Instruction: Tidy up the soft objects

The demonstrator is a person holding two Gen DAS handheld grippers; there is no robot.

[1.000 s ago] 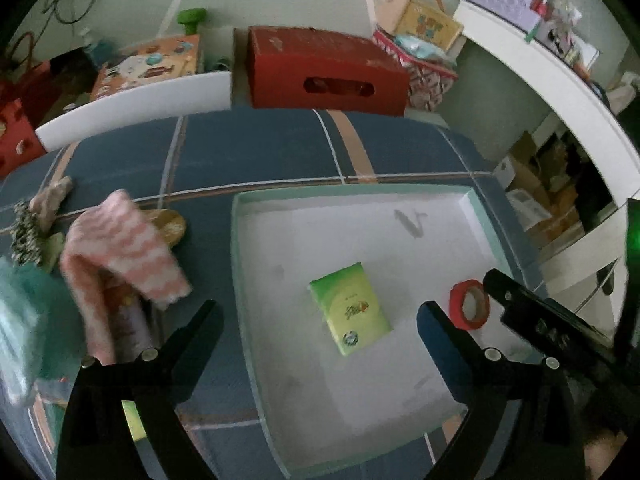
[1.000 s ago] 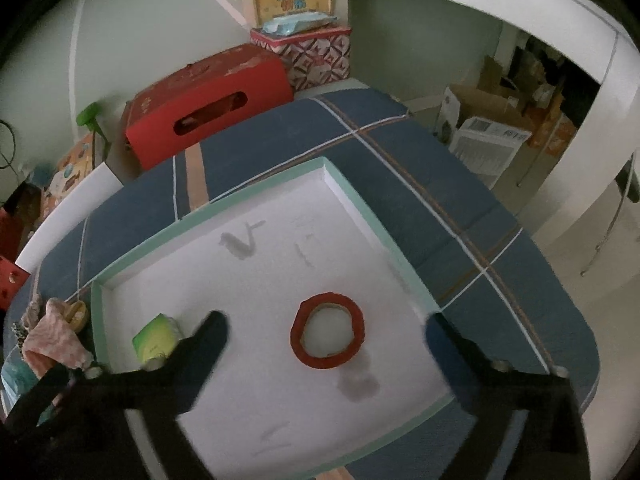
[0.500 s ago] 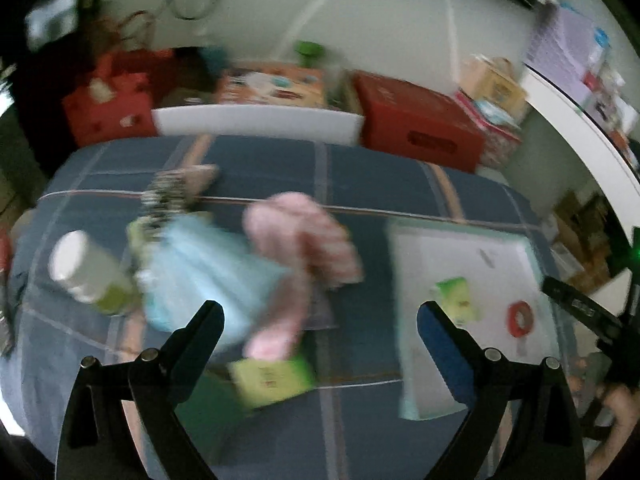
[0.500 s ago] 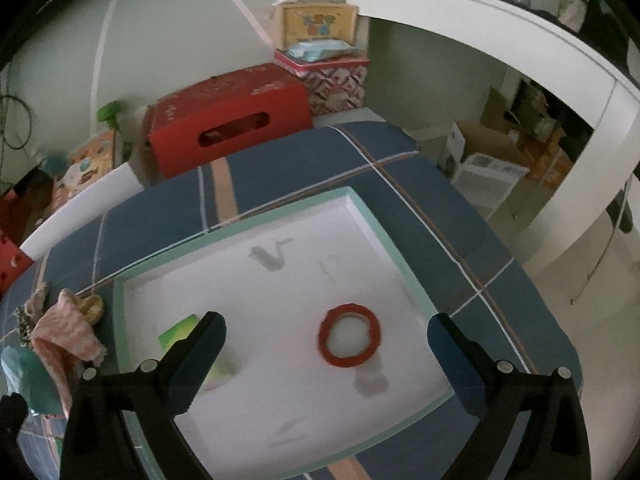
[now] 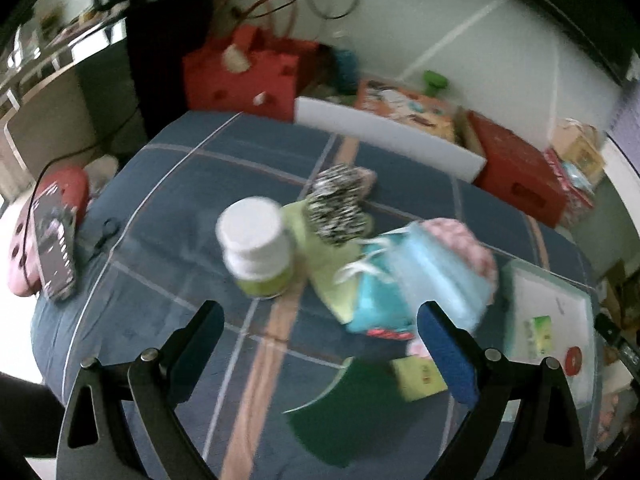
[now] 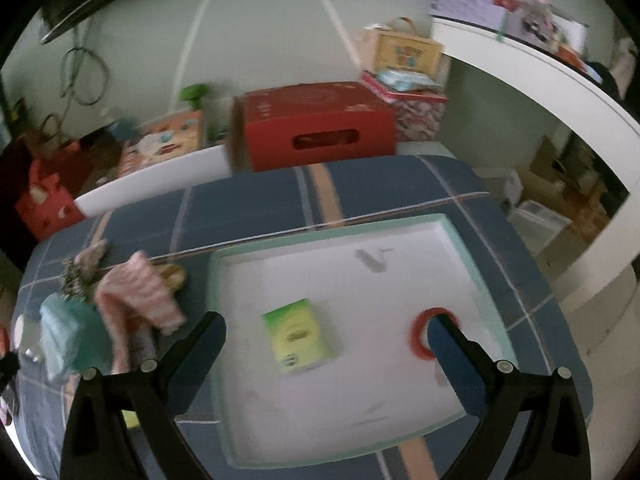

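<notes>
A pile of soft things lies on the blue plaid table: a pink striped cloth (image 5: 460, 240) (image 6: 138, 292), a light blue pack (image 5: 416, 288) (image 6: 68, 332), a black-and-white speckled cloth (image 5: 338, 208) and a pale green cloth (image 5: 324, 256). My left gripper (image 5: 320, 316) hangs open just in front of the pile, holding nothing. The shallow white tray (image 6: 400, 224) (image 5: 560, 284) holds a green tissue pack (image 6: 298, 334) and a red tape ring (image 6: 420, 336). My right gripper (image 6: 326, 330) is open over the tray, empty.
A white-capped bottle (image 5: 258, 252) stands left of the pile. A dark green sheet (image 5: 348, 408) and a small yellow-green box (image 5: 418, 376) lie near the front. Red boxes (image 6: 316, 128) and a white board (image 5: 384, 140) line the far edge. A phone (image 5: 54, 256) lies at the left.
The left gripper has swung left, away from the tray, and now faces the pile and bottle. The right gripper has shifted left over the tray, so the tape ring sits by its right finger.
</notes>
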